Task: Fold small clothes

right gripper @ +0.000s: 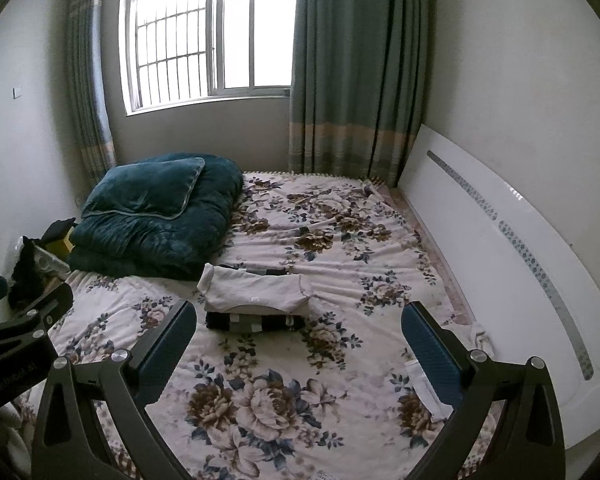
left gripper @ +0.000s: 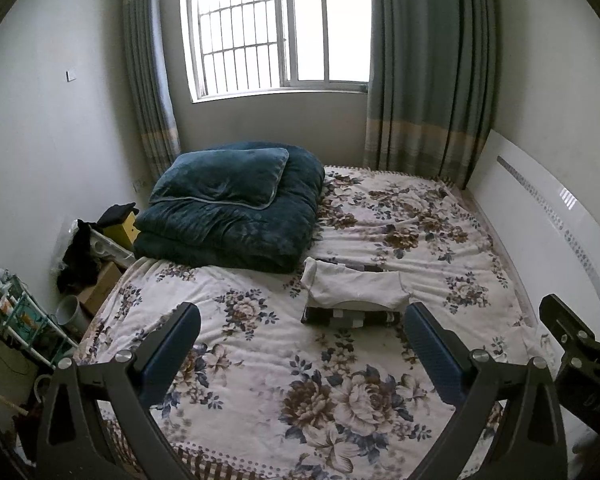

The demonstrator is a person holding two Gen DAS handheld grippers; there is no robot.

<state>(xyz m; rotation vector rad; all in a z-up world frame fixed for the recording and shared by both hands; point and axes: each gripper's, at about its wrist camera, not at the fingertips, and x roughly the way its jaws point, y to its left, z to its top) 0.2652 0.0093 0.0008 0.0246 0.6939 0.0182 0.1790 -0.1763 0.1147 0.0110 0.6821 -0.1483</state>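
A folded white garment (left gripper: 356, 290) lies on top of a folded dark striped garment (left gripper: 350, 317) in the middle of the floral bed (left gripper: 260, 360). The same stack shows in the right wrist view, white garment (right gripper: 256, 294) over the dark one (right gripper: 256, 322). A small white cloth (right gripper: 426, 394) lies near the bed's right edge, by my right gripper's right finger. My left gripper (left gripper: 302, 320) is open and empty, held above the bed short of the stack. My right gripper (right gripper: 300, 320) is open and empty too. Each gripper shows at the edge of the other's view.
A folded dark teal quilt with a pillow (left gripper: 236, 208) lies at the bed's far left. A white headboard (right gripper: 500, 248) runs along the right. Boxes, dark clothes and a shelf (left gripper: 92, 264) crowd the floor on the left. A window and curtains (left gripper: 424, 72) stand behind.
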